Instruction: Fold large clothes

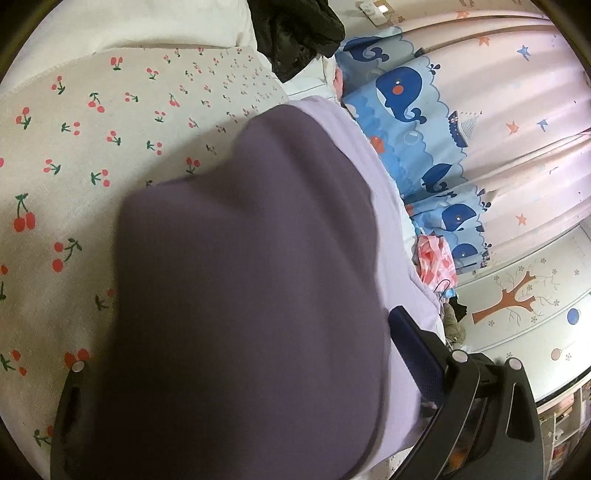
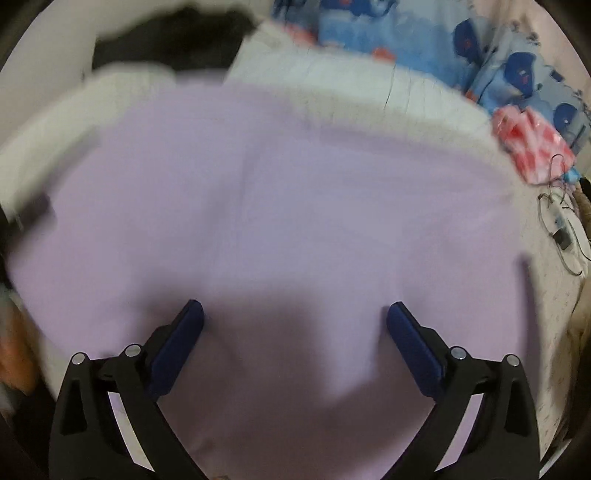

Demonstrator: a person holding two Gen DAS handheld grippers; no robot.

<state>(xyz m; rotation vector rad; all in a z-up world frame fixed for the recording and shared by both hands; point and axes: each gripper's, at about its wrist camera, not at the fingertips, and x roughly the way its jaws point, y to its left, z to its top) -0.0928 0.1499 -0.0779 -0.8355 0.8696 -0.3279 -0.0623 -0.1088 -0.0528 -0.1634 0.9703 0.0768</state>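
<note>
A bed (image 1: 92, 155) under a cherry-print sheet, whale-pattern curtain (image 1: 413, 122) behind it.

A lilac garment (image 2: 295, 206) lies spread flat over the bed. The right tool (image 2: 295, 314) hangs above it with its blue pads (image 2: 410, 339) wide apart, nothing between them. A fold of the same garment drapes over the left tool (image 1: 258, 350), hiding one finger; I cannot tell its grip.

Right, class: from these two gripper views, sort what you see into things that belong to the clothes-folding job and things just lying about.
Belongs to the job:
- lilac garment, spread on the bed
- left gripper, garment draped over it
- right gripper, fingers wide apart above the garment

Just lying about:
- cherry-print cloth
- whale-print curtain
- black clothing
- pink-and-white bag
- cables
</note>
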